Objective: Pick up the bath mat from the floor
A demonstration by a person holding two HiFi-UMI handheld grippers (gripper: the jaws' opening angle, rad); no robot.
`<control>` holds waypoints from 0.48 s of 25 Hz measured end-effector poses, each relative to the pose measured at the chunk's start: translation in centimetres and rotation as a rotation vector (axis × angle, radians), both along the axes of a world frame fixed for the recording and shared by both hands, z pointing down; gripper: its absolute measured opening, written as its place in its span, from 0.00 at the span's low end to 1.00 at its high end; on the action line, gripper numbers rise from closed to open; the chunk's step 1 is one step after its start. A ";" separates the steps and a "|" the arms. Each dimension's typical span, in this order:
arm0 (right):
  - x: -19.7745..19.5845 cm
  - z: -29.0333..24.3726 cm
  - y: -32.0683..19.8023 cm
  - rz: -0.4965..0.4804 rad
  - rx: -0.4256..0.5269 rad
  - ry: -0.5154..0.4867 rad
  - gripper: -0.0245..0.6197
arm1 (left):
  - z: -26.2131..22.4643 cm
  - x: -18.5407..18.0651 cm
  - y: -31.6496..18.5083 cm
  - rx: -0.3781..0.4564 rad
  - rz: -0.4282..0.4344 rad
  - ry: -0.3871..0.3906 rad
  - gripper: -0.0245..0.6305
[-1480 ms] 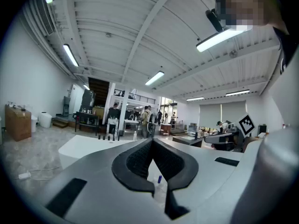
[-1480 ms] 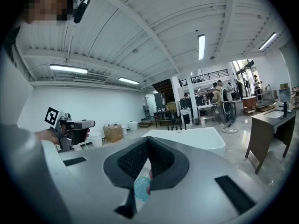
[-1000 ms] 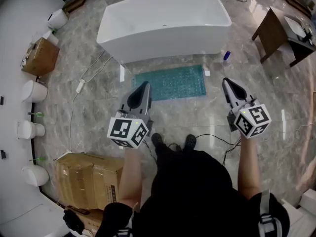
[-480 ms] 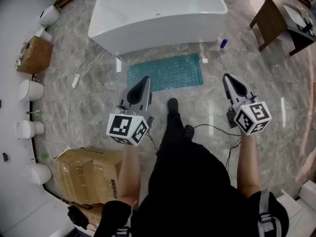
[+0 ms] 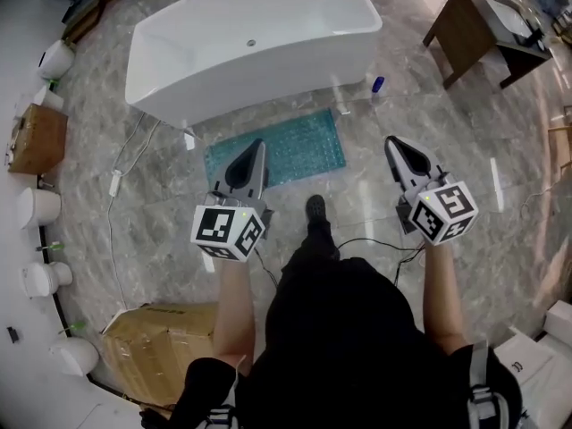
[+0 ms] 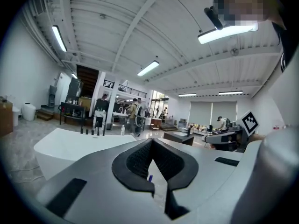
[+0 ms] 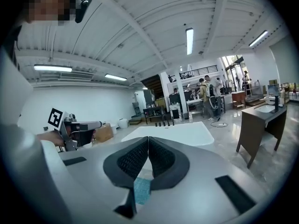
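Head view: the teal bath mat (image 5: 275, 155) lies flat on the floor (image 5: 161, 213), upper centre, before the white bathtub (image 5: 250, 43). The left gripper (image 5: 256, 146) and right gripper (image 5: 394, 146) hover above the floor.
Left gripper view: fingers (image 6: 138, 160) clenched, empty.
Right gripper view: fingers (image 7: 161, 157) clenched, empty.

I'm holding the left tool (image 5: 257, 144) at eleven o'clock, its tip showing against the bath mat (image 5: 286, 155); the right tool (image 5: 391, 142) is hovering at one o'clock.

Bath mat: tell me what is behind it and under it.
Behind the bath mat stands the white bathtub, along its far edge. It lies on the marble floor; the patch beneath is covered.
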State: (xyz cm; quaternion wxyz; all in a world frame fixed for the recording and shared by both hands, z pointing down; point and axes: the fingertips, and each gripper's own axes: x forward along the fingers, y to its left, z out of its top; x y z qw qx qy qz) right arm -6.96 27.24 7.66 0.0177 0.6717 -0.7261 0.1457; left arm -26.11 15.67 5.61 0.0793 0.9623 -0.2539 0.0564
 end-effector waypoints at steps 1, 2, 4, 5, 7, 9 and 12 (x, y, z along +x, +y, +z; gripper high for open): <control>0.9 -0.2 -1.0 0.012 0.001 0.007 0.06 | 0.1 1.3 -1.1 -0.002 0.017 0.006 0.04; 1.9 -0.5 -1.8 0.027 0.003 0.012 0.06 | 0.4 2.7 -2.3 -0.006 0.033 0.012 0.04; 3.7 -0.9 -3.1 0.054 0.008 0.023 0.06 | 0.8 5.3 -4.1 -0.016 0.065 0.027 0.04; 4.5 -1.0 -3.5 0.065 0.008 0.029 0.06 | 0.9 6.4 -4.8 -0.018 0.082 0.034 0.04; 5.7 -0.9 -4.1 0.084 0.008 0.035 0.06 | 1.1 8.5 -6.0 -0.014 0.117 0.041 0.04; 7.0 -0.6 -4.7 0.105 -0.002 0.031 0.06 | 1.2 10.7 -6.9 -0.011 0.149 0.036 0.04; 8.3 0.6 -5.5 0.113 -0.026 0.004 0.06 | 1.5 13.1 -7.2 -0.014 0.187 0.020 0.04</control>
